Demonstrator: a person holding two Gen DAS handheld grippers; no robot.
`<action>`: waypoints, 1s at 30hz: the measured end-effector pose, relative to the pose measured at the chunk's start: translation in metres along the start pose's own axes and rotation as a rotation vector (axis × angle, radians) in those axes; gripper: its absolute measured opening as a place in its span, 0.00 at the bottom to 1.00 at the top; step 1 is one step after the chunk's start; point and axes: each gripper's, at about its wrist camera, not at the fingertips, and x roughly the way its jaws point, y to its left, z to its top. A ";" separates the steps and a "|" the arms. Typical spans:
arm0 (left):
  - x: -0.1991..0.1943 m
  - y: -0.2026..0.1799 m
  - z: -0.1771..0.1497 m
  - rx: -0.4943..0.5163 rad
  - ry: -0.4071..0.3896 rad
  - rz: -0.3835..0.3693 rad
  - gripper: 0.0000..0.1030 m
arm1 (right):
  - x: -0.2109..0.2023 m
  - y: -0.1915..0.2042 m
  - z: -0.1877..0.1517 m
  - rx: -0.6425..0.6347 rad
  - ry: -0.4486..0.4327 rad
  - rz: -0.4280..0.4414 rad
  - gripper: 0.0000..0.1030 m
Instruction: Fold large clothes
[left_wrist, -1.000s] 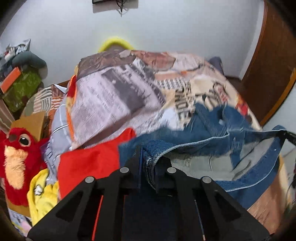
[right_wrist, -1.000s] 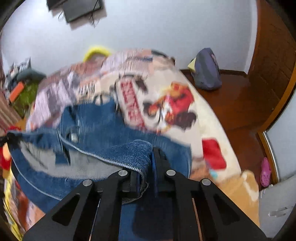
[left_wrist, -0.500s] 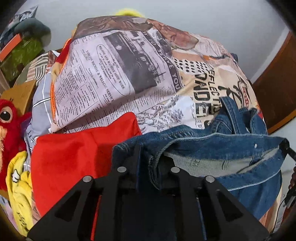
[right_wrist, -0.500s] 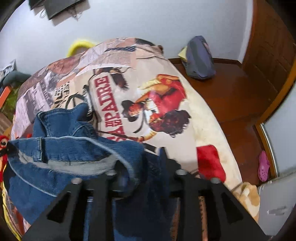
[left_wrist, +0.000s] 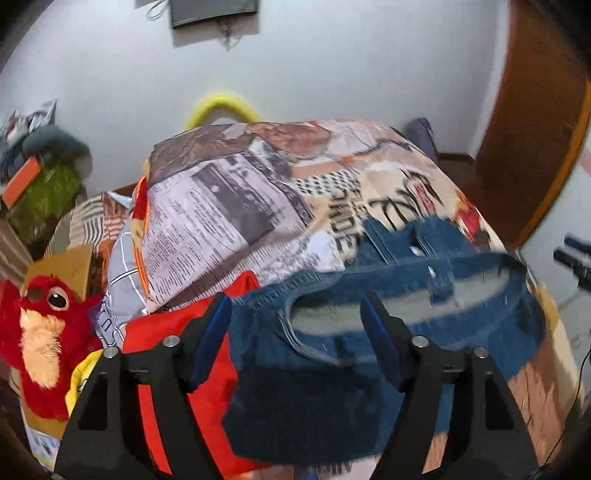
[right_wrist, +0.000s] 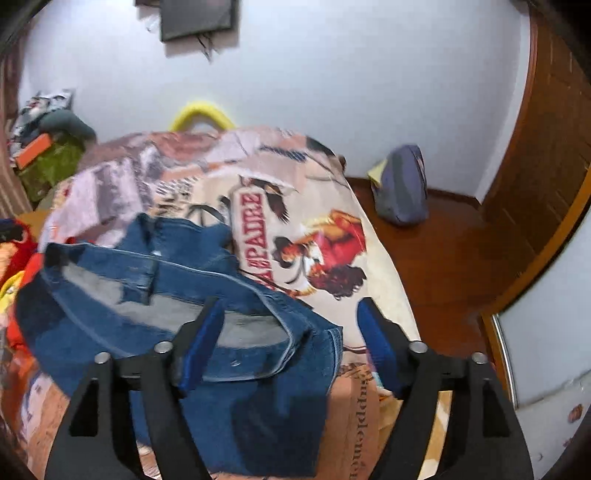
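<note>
A pair of blue jeans (left_wrist: 388, 325) lies bunched on the printed bedspread (left_wrist: 258, 206), waistband open toward me. It also shows in the right wrist view (right_wrist: 207, 302). My left gripper (left_wrist: 297, 328) is open, its blue-padded fingers (left_wrist: 212, 334) spread on either side of the jeans' left waist corner. My right gripper (right_wrist: 290, 332) is open, its fingers (right_wrist: 376, 343) spread around the right waist corner. Neither holds the cloth.
A red garment (left_wrist: 184, 369) lies left of the jeans beside a red plush toy (left_wrist: 40, 325). A grey-blue bag (right_wrist: 402, 188) sits on the wooden floor right of the bed. A wooden door (right_wrist: 546, 155) stands at right, clutter at far left.
Both grippers were shut on the jeans' waistband and holding it up. Both have now opened and let go, and the jeans have dropped onto the bed.
</note>
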 end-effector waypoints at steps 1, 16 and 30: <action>-0.002 -0.006 -0.007 0.024 0.008 -0.001 0.73 | -0.006 0.002 -0.003 -0.001 -0.007 0.018 0.72; 0.079 -0.050 -0.089 0.107 0.189 0.005 0.88 | 0.064 0.050 -0.087 0.028 0.309 0.142 0.73; 0.118 -0.005 0.035 0.032 0.073 0.231 1.00 | 0.125 0.046 0.025 0.079 0.182 0.001 0.73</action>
